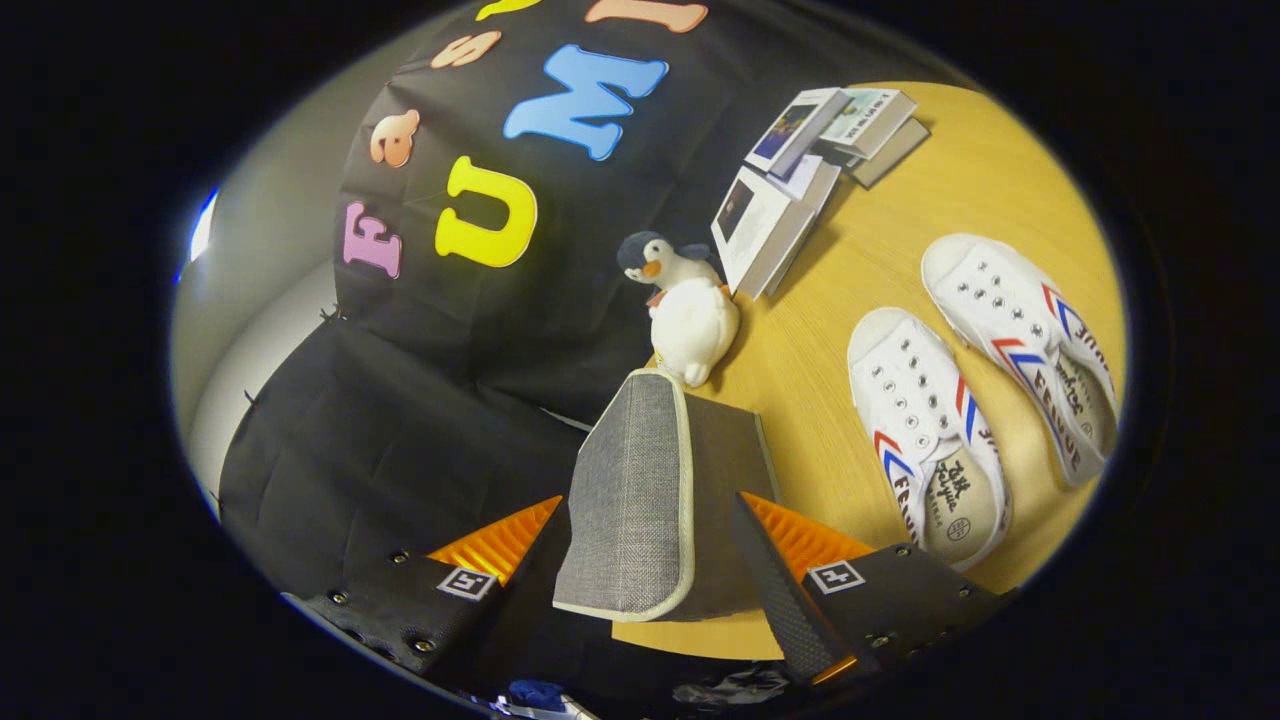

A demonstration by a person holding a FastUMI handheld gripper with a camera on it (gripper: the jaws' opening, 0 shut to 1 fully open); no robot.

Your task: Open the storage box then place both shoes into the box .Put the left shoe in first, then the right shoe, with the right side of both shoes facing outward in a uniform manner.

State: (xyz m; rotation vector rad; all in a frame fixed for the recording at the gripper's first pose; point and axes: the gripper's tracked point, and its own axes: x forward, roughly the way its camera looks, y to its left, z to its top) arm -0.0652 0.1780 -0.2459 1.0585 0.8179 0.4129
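In the gripper view, the tool (640,560) stands with its fingers spread wide, and the grey fabric lid (630,490) of the storage box (725,450) rises between them, lifted and tilted up. Whether either finger actually presses on the lid cannot be told; both look slightly apart from it. The box sits at the near edge of the counter (820,290), by the booth's black cloth wall.

Beyond the box a plush penguin (685,310) touches its far corner. Two white shoes lie side by side, well off to the right of the fingers: the nearer shoe (930,430) and the farther shoe (1030,350), neither yet in the box. Some books (790,190) lie toward the counter's far edge.

The step in hand looks like opening the box. To do it well, I would swing the lid fully back so it stays open unaided, keeping clear of the penguin, before fetching the left shoe.
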